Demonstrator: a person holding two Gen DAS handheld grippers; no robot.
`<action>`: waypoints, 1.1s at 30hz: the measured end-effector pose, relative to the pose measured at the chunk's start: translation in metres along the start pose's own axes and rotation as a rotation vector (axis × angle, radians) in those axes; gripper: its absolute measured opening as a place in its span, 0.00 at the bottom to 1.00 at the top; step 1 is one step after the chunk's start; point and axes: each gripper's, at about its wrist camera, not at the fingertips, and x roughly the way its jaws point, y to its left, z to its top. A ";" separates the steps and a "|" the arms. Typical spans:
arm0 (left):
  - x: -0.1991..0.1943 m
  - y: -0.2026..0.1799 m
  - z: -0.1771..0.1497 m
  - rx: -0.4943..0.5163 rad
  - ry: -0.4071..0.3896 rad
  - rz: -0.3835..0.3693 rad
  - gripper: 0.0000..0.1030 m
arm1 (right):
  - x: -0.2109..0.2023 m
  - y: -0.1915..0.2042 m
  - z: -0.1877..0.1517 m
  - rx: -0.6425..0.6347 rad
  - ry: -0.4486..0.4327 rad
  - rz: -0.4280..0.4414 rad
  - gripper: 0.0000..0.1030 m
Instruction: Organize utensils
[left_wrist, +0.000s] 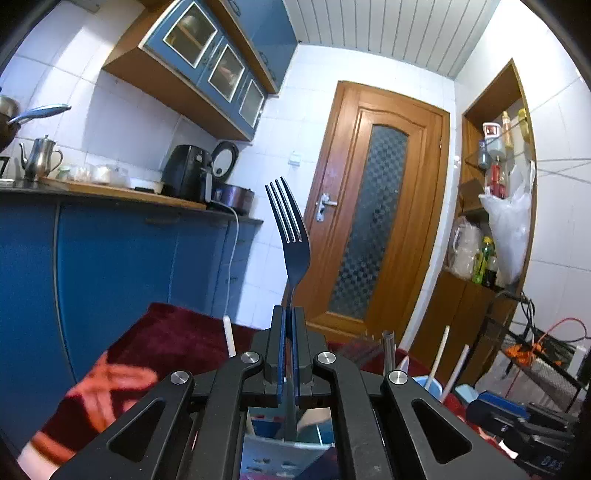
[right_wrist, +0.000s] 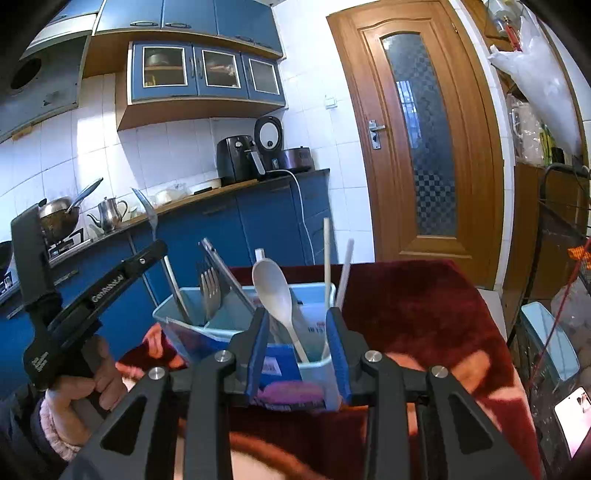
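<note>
The left gripper (left_wrist: 289, 314) has its two fingers pressed together on the neck of a dark fork (left_wrist: 291, 236), which stands upright with its tines pointing up; only the left wrist view shows this grip plainly, with the fork set against the wooden door (left_wrist: 373, 221) far behind; below the fingers, through the gaps of the linkage, a pale blue organizer (left_wrist: 280, 454) shows in part, with thin white sticks (left_wrist: 436, 358) rising to its right; the right wrist view gives what the first cannot: the whole organizer (right_wrist: 314, 365), a light blue box with compartments, standing on a dark red cloth (right_wrist: 424, 314); in it stand a metal fork (right_wrist: 209, 291) in the far left part, a white spoon (right_wrist: 275, 291) near the middle and two thin white sticks (right_wrist: 327, 258) at the right; the right gripper (right_wrist: 298, 325) has its fingers spread wide and holds nothing, its blue pads (right_wrist: 258, 343) flanking the near side of the box; at the left of this view the left gripper (right_wrist: 140, 258) appears from the side, held in the person's hand (right_wrist: 85, 387); a thin curved bit of metal rises above its tip, probably the held fork seen edge-on, though the view there is too poor to be sure; both views show the blue cabinets (right_wrist: 207, 70) and the black air fryer (right_wrist: 236, 158) on the far counter.
</note>
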 end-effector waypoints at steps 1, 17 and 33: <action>0.000 0.000 -0.003 0.001 0.005 0.008 0.03 | -0.001 -0.001 -0.001 -0.001 0.002 -0.002 0.34; -0.011 0.012 -0.011 0.009 0.161 0.077 0.32 | -0.029 0.008 -0.011 0.013 0.002 0.012 0.42; -0.092 0.010 -0.012 0.089 0.263 0.076 0.34 | -0.075 0.039 -0.028 0.010 -0.012 0.029 0.49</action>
